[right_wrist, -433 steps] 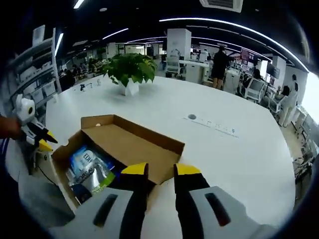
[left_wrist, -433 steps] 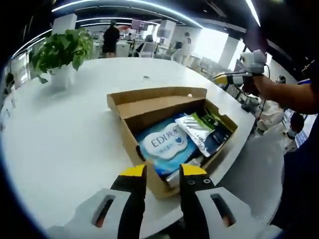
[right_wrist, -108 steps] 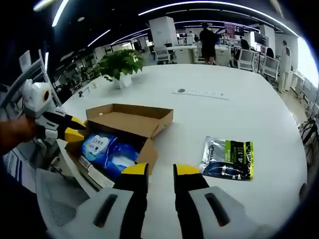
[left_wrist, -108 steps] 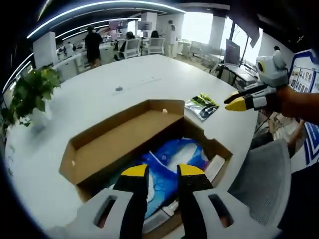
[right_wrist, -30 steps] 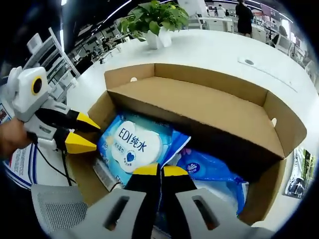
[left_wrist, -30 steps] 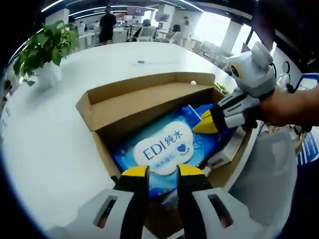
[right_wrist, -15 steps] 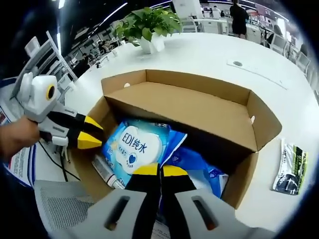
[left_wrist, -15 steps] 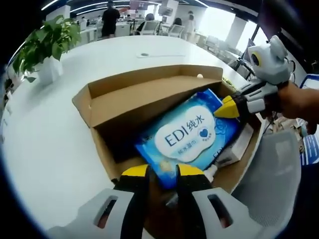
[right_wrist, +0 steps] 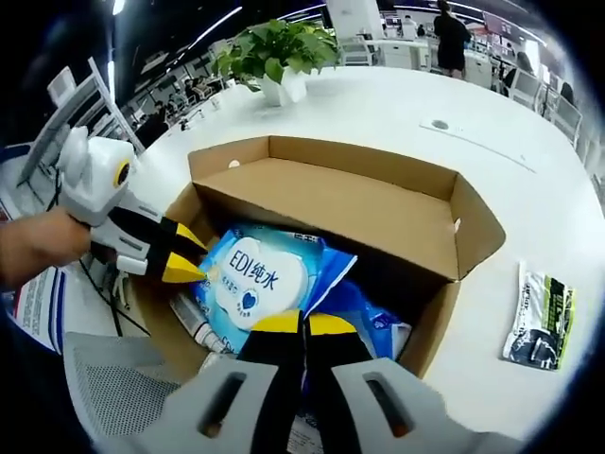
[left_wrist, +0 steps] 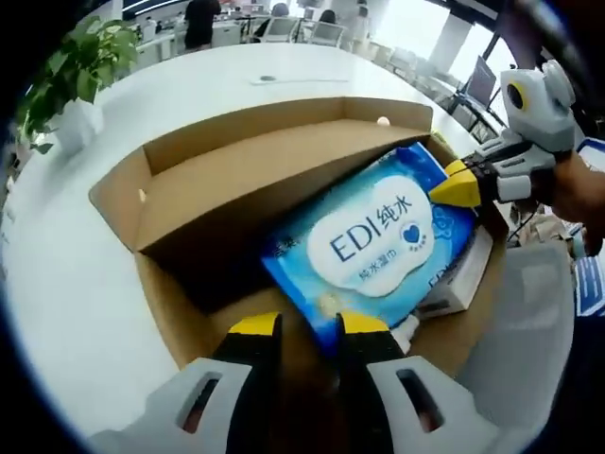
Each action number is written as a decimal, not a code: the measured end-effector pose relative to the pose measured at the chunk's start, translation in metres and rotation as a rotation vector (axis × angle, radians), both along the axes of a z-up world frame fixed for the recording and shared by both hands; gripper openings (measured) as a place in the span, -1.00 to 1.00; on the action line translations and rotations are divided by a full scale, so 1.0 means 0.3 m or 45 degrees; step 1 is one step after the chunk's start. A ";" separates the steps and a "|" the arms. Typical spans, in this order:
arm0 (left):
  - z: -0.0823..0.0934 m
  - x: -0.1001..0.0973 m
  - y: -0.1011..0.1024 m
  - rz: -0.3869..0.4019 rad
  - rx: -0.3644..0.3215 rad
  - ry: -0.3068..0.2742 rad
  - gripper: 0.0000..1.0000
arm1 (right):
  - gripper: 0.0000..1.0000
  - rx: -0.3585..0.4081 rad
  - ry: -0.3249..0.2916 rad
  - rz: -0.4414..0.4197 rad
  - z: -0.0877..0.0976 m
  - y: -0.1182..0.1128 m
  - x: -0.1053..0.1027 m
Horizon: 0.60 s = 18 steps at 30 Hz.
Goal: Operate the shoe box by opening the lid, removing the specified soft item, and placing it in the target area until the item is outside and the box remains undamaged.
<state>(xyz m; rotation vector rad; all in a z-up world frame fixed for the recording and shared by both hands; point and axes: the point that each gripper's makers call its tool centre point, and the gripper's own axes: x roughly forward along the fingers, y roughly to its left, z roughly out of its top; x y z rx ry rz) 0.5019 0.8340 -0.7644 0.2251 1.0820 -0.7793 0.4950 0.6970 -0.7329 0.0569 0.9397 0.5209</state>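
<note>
Table [right_wrist: 378,113], white and round, carries the open shoe box [right_wrist: 378,203], and a green-and-black pouch [right_wrist: 539,317] lies beside it. Inside, the blue wipes pack [left_wrist: 378,236] sits tilted. The right gripper [right_wrist: 302,326] pinches 1 edge with jaws closed; the left gripper [left_wrist: 307,326] is narrowly parted at the other.

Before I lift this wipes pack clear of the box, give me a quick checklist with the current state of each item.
1. Box lid open: ok, the cardboard box has its lid folded back.
2. Right gripper shut on the wipes pack: ok.
3. Left gripper holding the pack: cannot tell; its tips sit at the pack's edge.
4. Pack tilted up over the box edge: ok.
5. Landing spot on the table free: ok, beside the green pouch.
6. Box undamaged: ok as far as visible.
</note>
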 end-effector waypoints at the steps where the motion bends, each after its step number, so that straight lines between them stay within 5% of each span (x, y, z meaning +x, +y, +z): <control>1: 0.001 0.002 -0.001 0.005 0.002 0.003 -0.58 | -1.00 0.001 0.000 0.000 0.000 -0.001 -0.001; 18: -0.037 0.007 -0.048 0.003 -0.007 0.060 -0.77 | -1.00 0.021 -0.002 0.002 -0.010 -0.005 -0.006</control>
